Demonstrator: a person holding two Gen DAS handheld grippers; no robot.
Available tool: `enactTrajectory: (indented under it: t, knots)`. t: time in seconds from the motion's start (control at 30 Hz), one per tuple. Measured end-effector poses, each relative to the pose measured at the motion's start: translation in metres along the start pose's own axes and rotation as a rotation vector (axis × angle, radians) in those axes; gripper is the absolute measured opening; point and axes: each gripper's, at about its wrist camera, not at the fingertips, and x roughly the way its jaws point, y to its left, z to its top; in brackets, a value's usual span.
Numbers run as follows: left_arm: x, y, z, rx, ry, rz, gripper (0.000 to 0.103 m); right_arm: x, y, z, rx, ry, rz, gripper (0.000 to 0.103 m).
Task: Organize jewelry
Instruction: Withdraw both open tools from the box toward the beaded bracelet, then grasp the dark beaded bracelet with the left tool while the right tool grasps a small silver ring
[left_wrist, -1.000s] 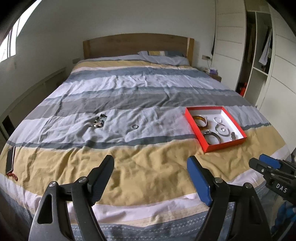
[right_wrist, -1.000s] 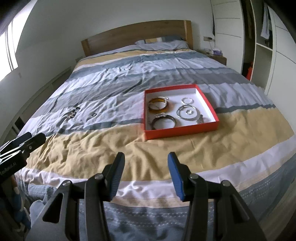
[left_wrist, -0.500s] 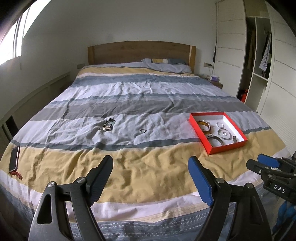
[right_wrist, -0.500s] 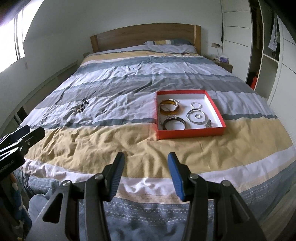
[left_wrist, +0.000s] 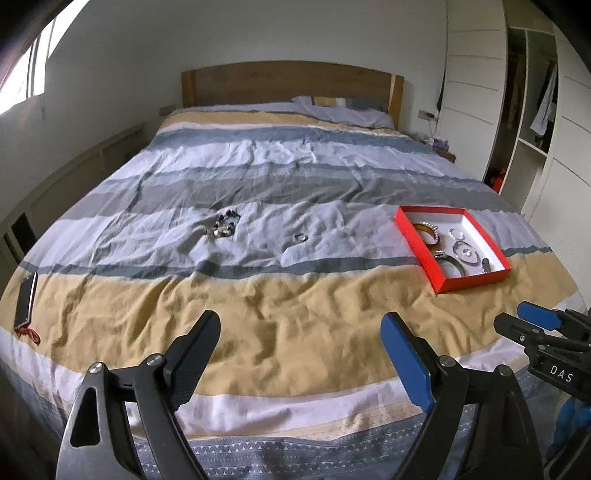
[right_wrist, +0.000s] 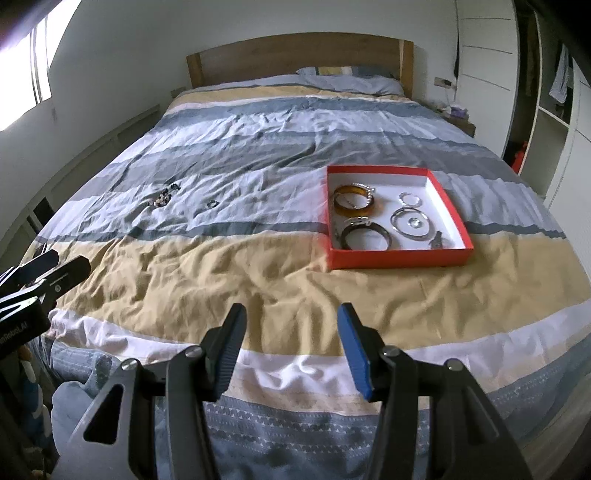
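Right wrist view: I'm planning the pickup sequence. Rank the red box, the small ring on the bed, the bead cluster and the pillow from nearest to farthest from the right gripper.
1. Red box, ahead, slightly right.
2. Small ring, ahead left on the pale stripe.
3. Bead cluster, farther left; close to the ring's range.
4. Pillow, at the headboard.

The right gripper is open.

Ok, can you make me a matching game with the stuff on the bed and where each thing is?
Things:
1. amber bangle
2. beaded jewelry pile
3. phone
4. pillow

Places:
A. by the headboard
B. at the bed's left edge, on the yellow stripe
C. inside the red box
D. loose on the pale stripe, left of the box

Pairs: 1-C, 2-D, 3-B, 4-A
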Motion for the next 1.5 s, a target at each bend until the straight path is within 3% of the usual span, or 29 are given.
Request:
enactTrajectory:
  t: [0.57, 0.73, 0.87, 1.2, 1.5]
  knots:
    - [0.094, 0.069, -0.005, -0.118, 0.141, 0.046, 0.089, 0.082, 0.037, 0.029, -0.118, 0.09, 0.086, 0.049]
    - [0.123, 0.105, 0.012, -0.146, 0.149, 0.074, 0.089, 0.116, 0.047, 0.055, -0.141, 0.095, 0.128, 0.049]
    - [0.148, 0.128, 0.037, -0.155, 0.142, 0.056, 0.089, 0.144, 0.063, 0.078, -0.173, 0.088, 0.167, 0.049]
    - [0.231, 0.152, 0.094, -0.145, 0.136, 0.042, 0.089, 0.211, 0.092, 0.119, -0.213, 0.081, 0.255, 0.049]
    - [0.294, 0.157, 0.1, -0.106, 0.183, 0.072, 0.089, 0.257, 0.104, 0.135, -0.221, 0.087, 0.304, 0.049]
